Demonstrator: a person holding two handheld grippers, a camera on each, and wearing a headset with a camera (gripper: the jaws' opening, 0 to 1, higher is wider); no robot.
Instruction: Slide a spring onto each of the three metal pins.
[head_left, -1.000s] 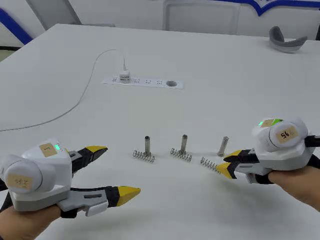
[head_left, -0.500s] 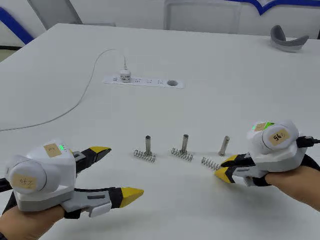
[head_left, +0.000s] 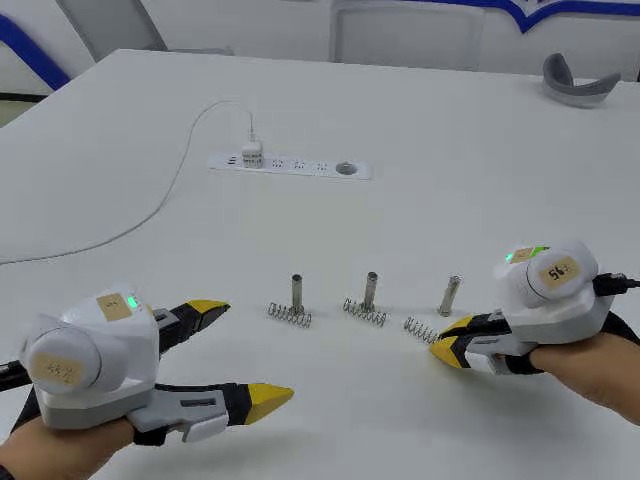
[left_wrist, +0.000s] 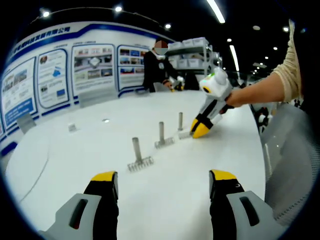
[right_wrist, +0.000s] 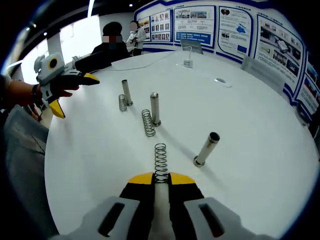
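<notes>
Your right gripper (right_wrist: 160, 179) is pinching, jaws narrow, the end of the spring (right_wrist: 160, 159) lying just beside the right pin (right_wrist: 206, 149), likely for threading it on. Your left gripper (left_wrist: 163, 176) is hovering wide-jawed, well apart from that pin.

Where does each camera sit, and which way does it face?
Head view: on the headset, looking down at pins, left gripper and right gripper.
Left gripper view: on the left gripper, open jaws at bottom, facing along the pins.
Right gripper view: on the right gripper, jaws shut on a spring, facing back along them.
Shared: pins; each gripper view shows the other gripper.
</notes>
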